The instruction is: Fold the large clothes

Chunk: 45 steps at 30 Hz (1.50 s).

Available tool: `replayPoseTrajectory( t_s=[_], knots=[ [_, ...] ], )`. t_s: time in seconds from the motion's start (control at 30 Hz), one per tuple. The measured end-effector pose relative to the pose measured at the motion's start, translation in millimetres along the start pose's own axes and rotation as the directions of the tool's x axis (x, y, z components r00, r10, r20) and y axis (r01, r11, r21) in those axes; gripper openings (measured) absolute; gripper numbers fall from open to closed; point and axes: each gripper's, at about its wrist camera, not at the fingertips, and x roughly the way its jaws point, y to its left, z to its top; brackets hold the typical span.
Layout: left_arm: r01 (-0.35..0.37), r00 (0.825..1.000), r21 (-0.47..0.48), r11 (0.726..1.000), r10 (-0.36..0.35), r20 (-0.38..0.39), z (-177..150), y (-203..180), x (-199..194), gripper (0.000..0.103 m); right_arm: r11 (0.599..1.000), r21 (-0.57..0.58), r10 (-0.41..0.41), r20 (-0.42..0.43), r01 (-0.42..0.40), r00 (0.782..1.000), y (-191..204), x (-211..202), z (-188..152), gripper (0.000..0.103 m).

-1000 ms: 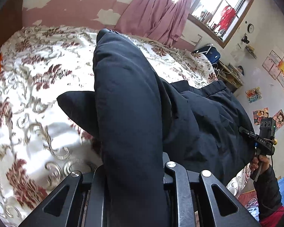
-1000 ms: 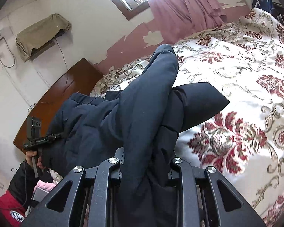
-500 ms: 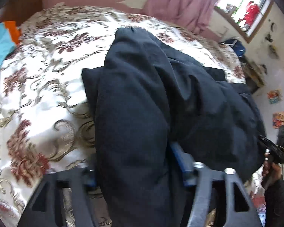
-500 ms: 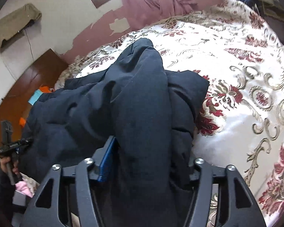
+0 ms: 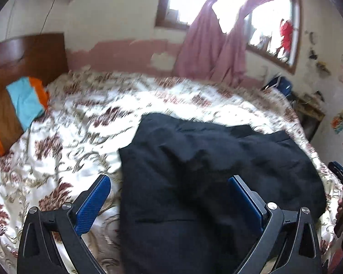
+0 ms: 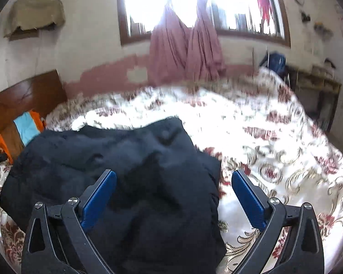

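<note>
A dark navy padded jacket (image 5: 205, 173) lies folded in a bundle on the floral bedspread (image 5: 80, 123); it also shows in the right wrist view (image 6: 137, 171). My left gripper (image 5: 169, 189) is open, its blue pads wide apart over the jacket's near left part, holding nothing. My right gripper (image 6: 173, 185) is open too, its jaws spread over the jacket's near right edge, holding nothing. The right gripper shows at the far right edge of the left wrist view (image 5: 340, 175).
The bed has a wooden headboard (image 5: 22, 54) at the left with blue and orange cloth (image 5: 27, 100) by it. Pink curtains (image 6: 185, 50) hang under a bright window. A shelf (image 6: 317, 91) stands at the right of the bed. The bedspread (image 6: 274, 141) spreads to the right.
Both grippers have opened and let go of the jacket, which dropped onto the bed. Both cameras have tilted up and drawn back.
</note>
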Motion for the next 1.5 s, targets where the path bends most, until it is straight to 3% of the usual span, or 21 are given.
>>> replayPoseTrajectory(
  t_s=[0.27,0.5,0.63,0.8,1.03,1.5],
  knots=[
    [-0.023,0.989,0.054,0.998,0.015,0.149,-8.8,-62.1,-51.1,0.103,0.998,0.002,0.058,0.082,-0.058,0.995,20.7,-43.5,1.7,0.1],
    [-0.109,0.964,0.12,0.987,0.076,0.256,-23.2,-105.2,-90.3,0.103,0.998,-0.012,0.064,0.174,-0.063,0.983,40.3,-83.4,-10.0,0.1],
    [-0.102,0.951,0.12,0.987,0.062,0.302,-31.5,-119.0,-112.5,0.103,0.998,-0.036,0.066,0.217,-0.059,0.974,56.0,-107.6,-15.7,0.101],
    [-0.15,0.947,0.135,0.979,0.103,0.304,-41.4,-131.0,-127.6,0.103,0.997,-0.05,0.068,0.202,-0.059,0.977,72.3,-128.7,-24.3,0.101],
    [-0.139,0.956,0.107,0.984,0.105,0.273,-56.9,-131.0,-141.3,0.103,0.995,-0.045,0.094,0.217,-0.086,0.972,84.3,-158.8,-32.2,0.101],
    [-0.172,0.949,0.068,0.983,0.147,0.278,-96.9,-112.9,-170.4,0.103,0.991,-0.059,0.134,0.246,-0.123,0.96,105.3,-193.6,-70.5,0.101]
  ],
)
